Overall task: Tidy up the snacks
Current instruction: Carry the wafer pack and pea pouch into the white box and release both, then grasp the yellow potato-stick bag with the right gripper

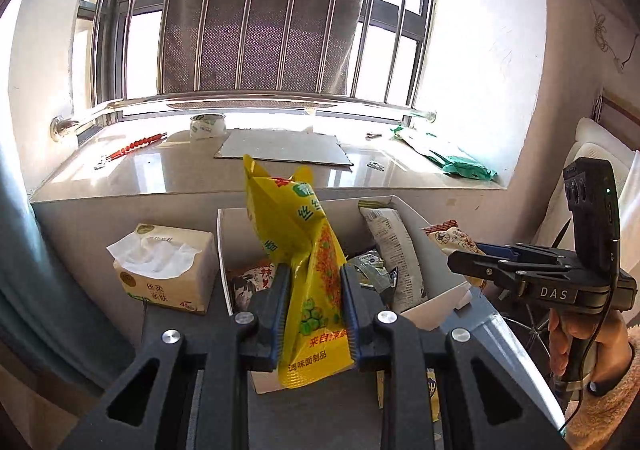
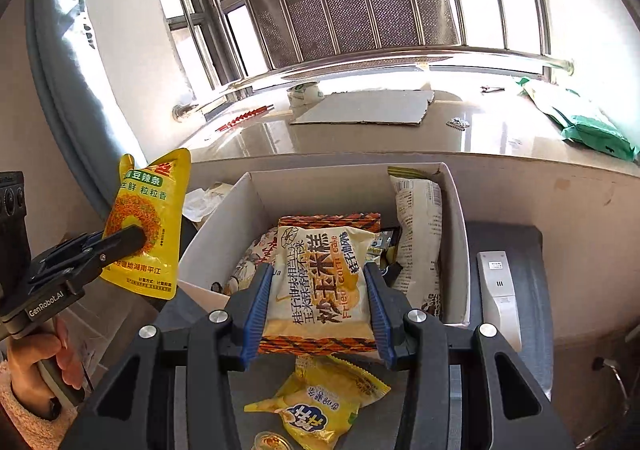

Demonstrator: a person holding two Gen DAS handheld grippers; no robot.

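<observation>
My left gripper [image 1: 315, 304] is shut on a yellow snack pouch [image 1: 308, 250] and holds it upright in front of the white box [image 1: 416, 217]; the pouch also shows in the right wrist view [image 2: 144, 226]. My right gripper [image 2: 318, 302] is shut on a cream corn rice cake packet [image 2: 320, 278] and holds it over the near edge of the white box [image 2: 456, 209]. It appears at the right of the left wrist view [image 1: 464, 264]. Inside the box lie several snack packets, among them a tall white one [image 2: 420, 234].
A tissue pack [image 1: 164, 266] stands left of the box. A white remote [image 2: 498, 290] lies right of the box. A small yellow snack packet [image 2: 320, 406] lies on the dark table below my right gripper. Behind, the windowsill holds cardboard [image 2: 360, 109], tape [image 1: 207, 125] and a green bag [image 2: 592, 129].
</observation>
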